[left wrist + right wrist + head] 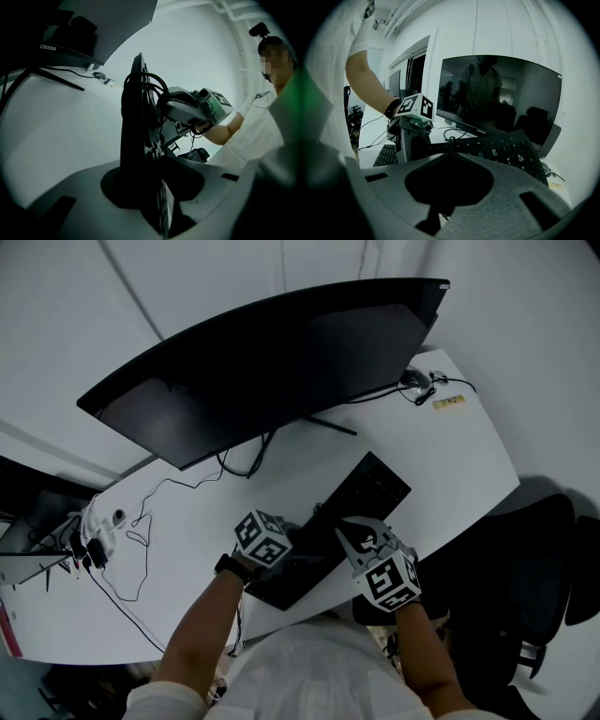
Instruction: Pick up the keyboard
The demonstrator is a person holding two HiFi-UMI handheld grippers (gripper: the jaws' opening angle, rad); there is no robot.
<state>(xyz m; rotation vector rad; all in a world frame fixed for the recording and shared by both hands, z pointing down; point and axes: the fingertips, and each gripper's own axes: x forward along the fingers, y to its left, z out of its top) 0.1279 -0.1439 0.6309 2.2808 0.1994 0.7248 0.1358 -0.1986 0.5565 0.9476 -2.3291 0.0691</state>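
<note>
Nearest are two bare forearms, each with one hand-held gripper. The left gripper [296, 562] is clamped on the near end of the flat black rectangular keyboard [366, 486]; in its own view the board stands edge-on between its jaws. The right gripper [358, 532] has its jaws pressed together, with the tips at the keyboard's long side. A thin black cable loop [450, 140] shows there, but I cannot tell what they pinch.

There is one keyboard, on the front part of the white desk [441, 456]. Its long axis runs diagonally from near-left to far-right, and the far end points toward the right end of the monitor. Whether it is already off the desk I cannot tell.

Behind it stands one wide curved black monitor [272, 362]. One black office chair [534, 559] is at the right of the desk.
</note>
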